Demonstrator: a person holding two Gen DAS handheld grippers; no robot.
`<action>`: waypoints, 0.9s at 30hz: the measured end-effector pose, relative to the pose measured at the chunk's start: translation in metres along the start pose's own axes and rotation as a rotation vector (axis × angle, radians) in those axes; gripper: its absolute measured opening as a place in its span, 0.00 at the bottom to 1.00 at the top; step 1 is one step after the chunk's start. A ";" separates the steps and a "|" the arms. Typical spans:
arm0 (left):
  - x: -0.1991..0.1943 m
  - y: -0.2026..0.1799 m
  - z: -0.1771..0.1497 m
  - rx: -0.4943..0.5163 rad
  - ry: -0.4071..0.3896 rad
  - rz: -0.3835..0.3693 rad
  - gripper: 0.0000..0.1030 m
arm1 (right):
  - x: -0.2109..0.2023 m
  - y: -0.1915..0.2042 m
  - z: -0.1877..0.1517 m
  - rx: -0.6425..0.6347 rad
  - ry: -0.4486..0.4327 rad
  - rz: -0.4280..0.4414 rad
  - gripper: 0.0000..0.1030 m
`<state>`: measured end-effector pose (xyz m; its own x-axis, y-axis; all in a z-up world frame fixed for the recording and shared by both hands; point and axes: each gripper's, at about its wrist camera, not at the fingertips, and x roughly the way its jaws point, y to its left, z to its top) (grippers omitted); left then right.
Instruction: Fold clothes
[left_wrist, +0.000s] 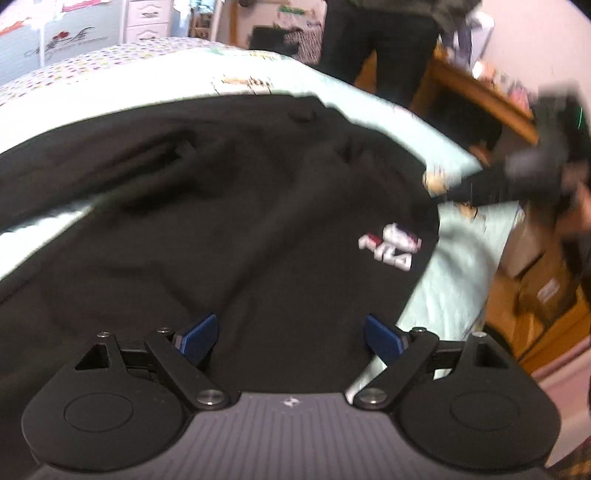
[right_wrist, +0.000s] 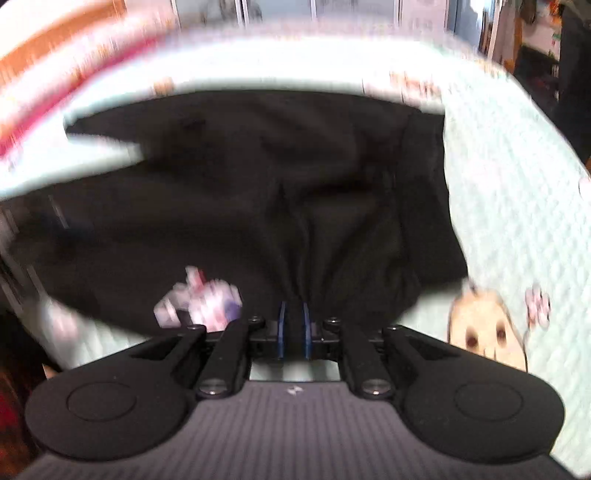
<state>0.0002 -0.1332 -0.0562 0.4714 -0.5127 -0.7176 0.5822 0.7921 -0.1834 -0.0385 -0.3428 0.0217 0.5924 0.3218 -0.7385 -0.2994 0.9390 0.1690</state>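
Note:
A black garment (left_wrist: 229, 206) with a small white, red and blue logo (left_wrist: 388, 245) lies spread over a pale bed cover (left_wrist: 461, 258). My left gripper (left_wrist: 290, 338) hovers open above its near part, blue pads (left_wrist: 199, 341) wide apart and nothing between them. In the right wrist view the same black garment (right_wrist: 258, 184) bunches into folds toward my right gripper (right_wrist: 293, 328), which is shut on a pinch of its fabric. The logo (right_wrist: 199, 302) sits just left of the fingers. My right gripper (left_wrist: 543, 158) shows blurred at the far right of the left wrist view, pulling a strip of the cloth.
The bed cover (right_wrist: 517, 184) carries a cartoon animal print (right_wrist: 487, 328) near the right gripper. A person in dark trousers (left_wrist: 376, 44) stands beyond the bed. A wooden table (left_wrist: 476, 88) and cardboard boxes (left_wrist: 543, 280) stand to the right. White drawers (left_wrist: 147, 18) are at the back.

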 end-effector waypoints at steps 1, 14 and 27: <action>0.000 0.000 -0.001 0.003 0.002 -0.007 0.88 | 0.003 -0.002 0.002 0.015 -0.014 0.047 0.15; -0.001 0.024 0.033 -0.148 0.004 -0.069 0.87 | 0.006 -0.049 0.056 0.047 -0.093 0.040 0.15; 0.035 0.019 0.040 -0.121 0.049 0.036 1.00 | 0.199 -0.130 0.203 0.304 0.018 -0.064 0.12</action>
<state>0.0545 -0.1491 -0.0585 0.4557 -0.4689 -0.7566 0.4804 0.8452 -0.2344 0.2704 -0.3760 -0.0147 0.5888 0.2611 -0.7649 -0.0231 0.9515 0.3069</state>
